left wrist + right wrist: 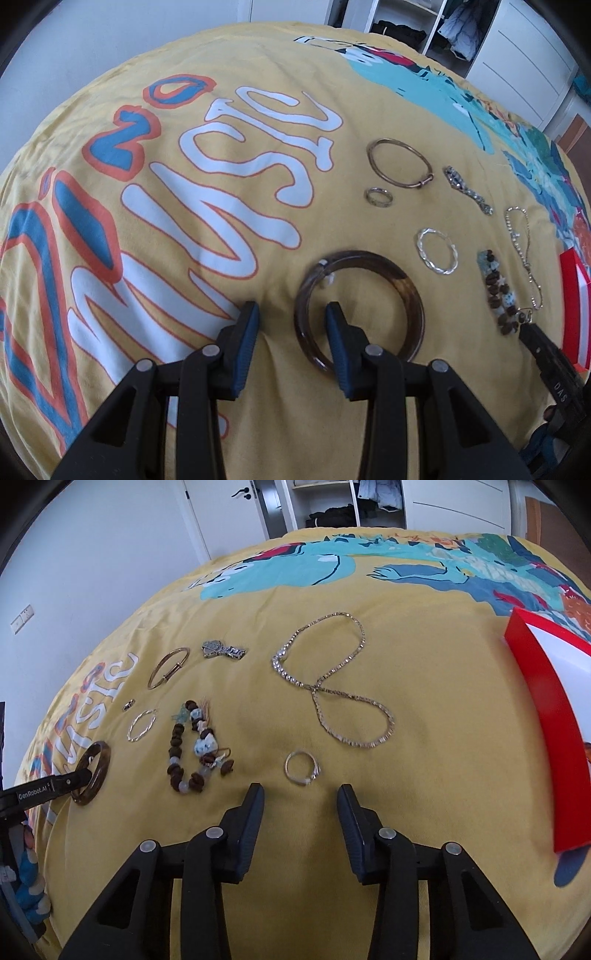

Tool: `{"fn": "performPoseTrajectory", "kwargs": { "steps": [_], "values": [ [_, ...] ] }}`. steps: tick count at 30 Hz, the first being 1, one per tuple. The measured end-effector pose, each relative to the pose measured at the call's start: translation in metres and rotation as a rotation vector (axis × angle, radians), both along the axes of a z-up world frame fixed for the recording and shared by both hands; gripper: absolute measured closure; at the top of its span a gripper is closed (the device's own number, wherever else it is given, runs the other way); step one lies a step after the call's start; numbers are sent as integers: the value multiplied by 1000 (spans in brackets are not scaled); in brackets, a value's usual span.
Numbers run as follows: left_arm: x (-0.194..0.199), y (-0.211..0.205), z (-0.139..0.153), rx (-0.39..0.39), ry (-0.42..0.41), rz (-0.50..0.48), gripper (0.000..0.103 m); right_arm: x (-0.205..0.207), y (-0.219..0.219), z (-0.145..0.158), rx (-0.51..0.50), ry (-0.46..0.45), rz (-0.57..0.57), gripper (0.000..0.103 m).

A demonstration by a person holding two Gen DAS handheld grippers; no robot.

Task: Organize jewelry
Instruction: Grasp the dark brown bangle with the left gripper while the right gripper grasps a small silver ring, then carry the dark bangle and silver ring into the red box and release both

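A bed spread with a yellow printed cover point(424, 686) fills both views, with white wardrobe doors and hanging clothes at the far end of the room. The jewelry lies scattered on it. In the left wrist view the left gripper point(293, 314) has its jaws apart and straddles the near-left rim of the dark tortoiseshell bangle point(406, 291): one finger stands inside the ring, the other outside on the cloth, and neither pad presses the rim yet. Farther off lie a thin gold bangle point(399, 164), a small ring point(378, 197) and a twisted silver hoop point(437, 251), with a beaded bracelet point(498, 291) to the right.

In the right wrist view the right gripper point(301, 799) hovers with its jaws apart and nothing between them; a silver ring point(302, 768) lies just beyond the fingertips, and a long chain necklace point(332, 686) loops farther away. A red box point(546, 716) sits at the right edge.

To lift the bangle cleanly, the left jaws should probably close squarely across the rim, low enough to catch it without pinching the cover. The ring is thin and flat, so the right fingertips would need to come right down onto the soft cloth around it.

The red box is cut off by the frame, so its inside cannot be judged. The small sparkly piece point(223, 650) at the far left may be a brooch; it is too small to tell.
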State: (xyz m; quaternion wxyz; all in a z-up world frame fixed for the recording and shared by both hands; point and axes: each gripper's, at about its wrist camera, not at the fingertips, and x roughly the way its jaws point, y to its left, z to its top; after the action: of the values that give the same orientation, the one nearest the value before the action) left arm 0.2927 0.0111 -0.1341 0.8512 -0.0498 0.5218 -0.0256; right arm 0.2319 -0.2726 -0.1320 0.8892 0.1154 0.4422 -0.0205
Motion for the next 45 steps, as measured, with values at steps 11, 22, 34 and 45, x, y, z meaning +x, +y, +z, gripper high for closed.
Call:
{"fn": "performPoseTrajectory", "kwargs": {
  "steps": [11,22,34,45],
  "values": [
    [-2,-16,-2,133,-43,-27,93,13,-3,-4,24,12,5,82],
    [-25,-13,25,112,-50,-30,95,-20,2,22,32,0,10,83],
    [-94,-10,107,81,-160,-55,95,-102,17,95,28,-108,1,83],
    [-168,-23,175,47,-275,-133,95,-187,28,165,-26,-233,-26,83]
  ]
}}
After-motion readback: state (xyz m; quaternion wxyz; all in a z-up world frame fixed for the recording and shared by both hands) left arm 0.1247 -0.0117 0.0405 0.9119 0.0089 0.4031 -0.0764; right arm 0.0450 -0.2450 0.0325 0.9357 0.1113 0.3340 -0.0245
